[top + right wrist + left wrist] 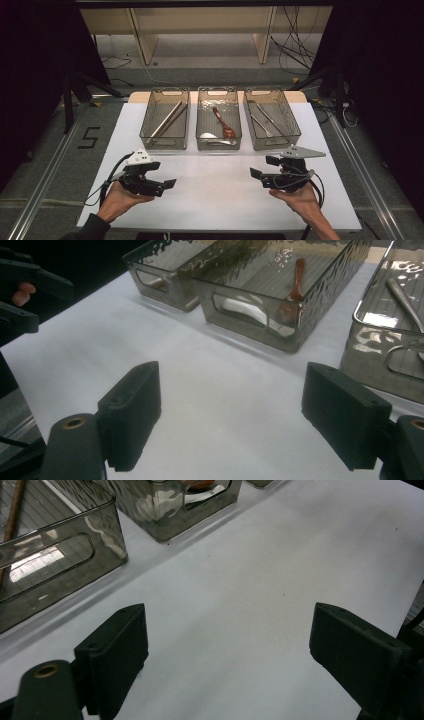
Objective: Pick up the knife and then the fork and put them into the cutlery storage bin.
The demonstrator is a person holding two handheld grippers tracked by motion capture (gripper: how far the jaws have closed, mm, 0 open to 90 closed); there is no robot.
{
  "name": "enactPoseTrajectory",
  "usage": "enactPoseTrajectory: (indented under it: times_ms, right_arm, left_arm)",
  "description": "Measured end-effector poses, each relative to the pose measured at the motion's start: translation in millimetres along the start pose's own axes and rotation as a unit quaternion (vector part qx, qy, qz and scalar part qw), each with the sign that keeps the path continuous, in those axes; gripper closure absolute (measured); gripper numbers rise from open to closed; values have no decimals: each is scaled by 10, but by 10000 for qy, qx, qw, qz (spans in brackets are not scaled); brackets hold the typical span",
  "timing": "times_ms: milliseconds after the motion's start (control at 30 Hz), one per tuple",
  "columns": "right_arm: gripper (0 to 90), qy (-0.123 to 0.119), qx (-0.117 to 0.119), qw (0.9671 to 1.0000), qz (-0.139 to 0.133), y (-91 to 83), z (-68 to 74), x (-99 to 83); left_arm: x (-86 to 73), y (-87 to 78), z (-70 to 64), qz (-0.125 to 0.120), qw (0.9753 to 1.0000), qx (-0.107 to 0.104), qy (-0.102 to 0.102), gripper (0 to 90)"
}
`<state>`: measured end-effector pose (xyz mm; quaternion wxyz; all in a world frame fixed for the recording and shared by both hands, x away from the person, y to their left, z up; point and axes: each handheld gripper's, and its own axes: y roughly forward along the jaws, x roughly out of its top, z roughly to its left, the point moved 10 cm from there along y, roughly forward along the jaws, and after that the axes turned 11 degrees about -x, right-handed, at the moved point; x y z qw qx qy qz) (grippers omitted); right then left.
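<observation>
We hold the left gripper [167, 184] and right gripper [261, 169], jaws apart and empty, over the white table [215, 195] short of three cutlery bins [218, 145], seemingly before any reach.

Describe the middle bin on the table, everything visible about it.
The middle bin is a smoky, see-through plastic box with rippled walls, an open top and a cut-out handle slot at each end. It stands upright on the white table, apart from the bins on either side. Inside lie a reddish-brown spoon and a white spoon near its front end. Neither gripper touches it.
</observation>
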<state>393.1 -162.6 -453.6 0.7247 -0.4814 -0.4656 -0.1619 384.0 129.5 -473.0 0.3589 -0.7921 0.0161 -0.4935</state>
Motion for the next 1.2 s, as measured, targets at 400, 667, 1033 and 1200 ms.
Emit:
enactPoseTrajectory:
  times_ms: [400, 667, 1033, 1200]
  right_arm:
    - [202, -58, -50, 10000, -33, -68, 37, -155]
    - [194, -24, -119, 9999, -102, -94, 13, -155]
    - [181, -30, -126, 9998, -119, -82, 10, -146]
    - [168, -55, -123, 9999, -106, -76, 9, -148]
  left_arm:
    - [14, -25, -88, -180, 9998, -65, 30, 152]
    - [18, -28, -83, -238, 9997, -58, 10, 151]
    - [10, -15, -70, -221, 9997, -53, -9, 146]
    - [9, -6, -58, -224, 9997, -45, 3, 144]
